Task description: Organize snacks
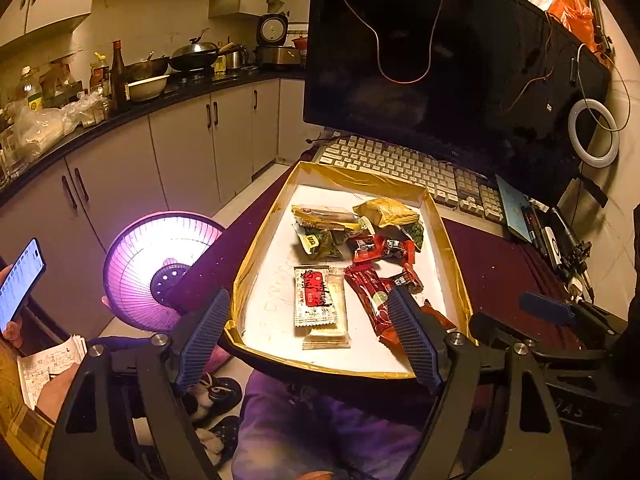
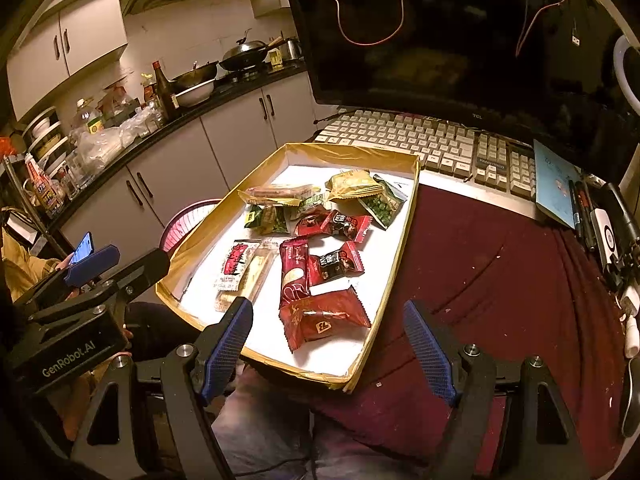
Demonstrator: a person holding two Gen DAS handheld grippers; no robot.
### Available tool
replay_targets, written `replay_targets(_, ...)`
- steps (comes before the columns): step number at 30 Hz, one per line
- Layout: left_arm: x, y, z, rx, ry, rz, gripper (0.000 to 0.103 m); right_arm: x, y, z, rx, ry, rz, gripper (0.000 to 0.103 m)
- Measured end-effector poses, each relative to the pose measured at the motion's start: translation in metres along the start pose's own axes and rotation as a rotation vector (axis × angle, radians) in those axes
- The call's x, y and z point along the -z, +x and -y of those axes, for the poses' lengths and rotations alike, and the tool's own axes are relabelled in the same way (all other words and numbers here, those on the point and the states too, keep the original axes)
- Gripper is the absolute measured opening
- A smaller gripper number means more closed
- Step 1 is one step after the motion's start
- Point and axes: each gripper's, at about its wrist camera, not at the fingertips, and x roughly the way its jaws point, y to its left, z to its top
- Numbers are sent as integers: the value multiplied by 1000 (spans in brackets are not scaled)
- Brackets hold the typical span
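A shallow box tray with a gold rim (image 1: 256,248) (image 2: 396,264) and a white floor holds several wrapped snacks. Among them are a white packet with a red label (image 1: 318,300) (image 2: 236,266), a long dark-red wrapper (image 1: 370,292) (image 2: 294,272), a large red packet (image 2: 324,318), a yellow packet (image 1: 386,212) (image 2: 352,184), green packets (image 1: 320,242) (image 2: 268,218) and small red-and-black candies (image 1: 380,248) (image 2: 344,224). My left gripper (image 1: 310,338) hovers open at the tray's near-left edge. Over the near-right corner, my right gripper (image 2: 328,348) is open and holds nothing.
A white keyboard (image 1: 412,164) (image 2: 420,140) and a dark monitor (image 1: 440,60) stand behind the tray. A maroon cloth (image 2: 500,260) covers the desk to the right, with pens and gadgets (image 2: 600,232) at its far edge. A glowing pink heater (image 1: 160,264) and a person's hand with a phone (image 1: 20,280) are left.
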Motion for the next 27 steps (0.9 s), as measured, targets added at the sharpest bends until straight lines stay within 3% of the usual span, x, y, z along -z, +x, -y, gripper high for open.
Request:
replay_targets(10, -1, 3, 0, -1, 1, -26, 82, -3, 1, -3, 6, -11, -6, 79)
replay_targets(20, -1, 6, 5, -50, 22, -5, 82, -3, 5, -2, 9, -12, -13, 79)
replay_targets(27, -2, 6, 1, -43, 13, 4, 83, -3, 6, -3, 7, -13, -18, 79)
